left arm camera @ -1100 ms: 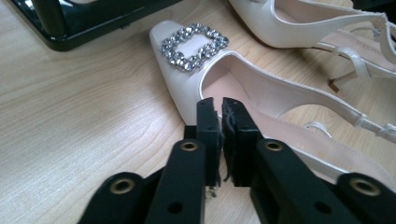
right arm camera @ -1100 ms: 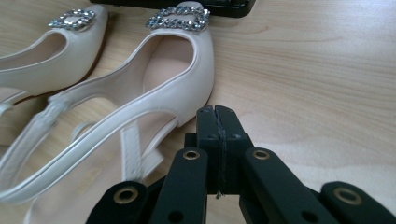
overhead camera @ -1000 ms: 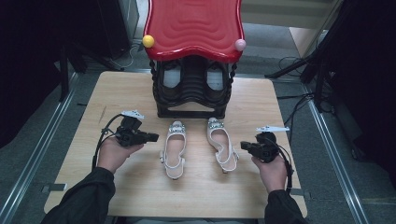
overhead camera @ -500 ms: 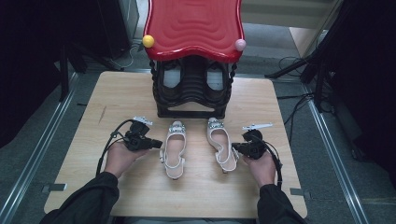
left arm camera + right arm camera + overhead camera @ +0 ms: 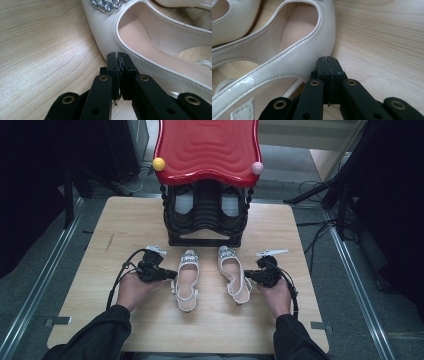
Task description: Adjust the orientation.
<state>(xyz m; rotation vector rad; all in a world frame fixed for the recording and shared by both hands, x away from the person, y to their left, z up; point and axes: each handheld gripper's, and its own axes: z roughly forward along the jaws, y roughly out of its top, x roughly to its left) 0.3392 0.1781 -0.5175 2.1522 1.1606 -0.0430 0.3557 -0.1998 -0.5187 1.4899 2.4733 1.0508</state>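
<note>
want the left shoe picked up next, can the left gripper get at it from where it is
Probably yes: the left gripper sits shut right against the left shoe with nothing between, though its jaws must open first.

High view looks down; both claw cameras sit close, sharing shoes (image 5: 186, 280).

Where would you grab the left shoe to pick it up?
Probably the side wall of the left shoe, beside the open foot hole, coming from its outer left side where the left tool sits shut. The rim there is thin and upright, so one jaw could go inside and one outside. The jewelled toe looks too bumpy.
</note>
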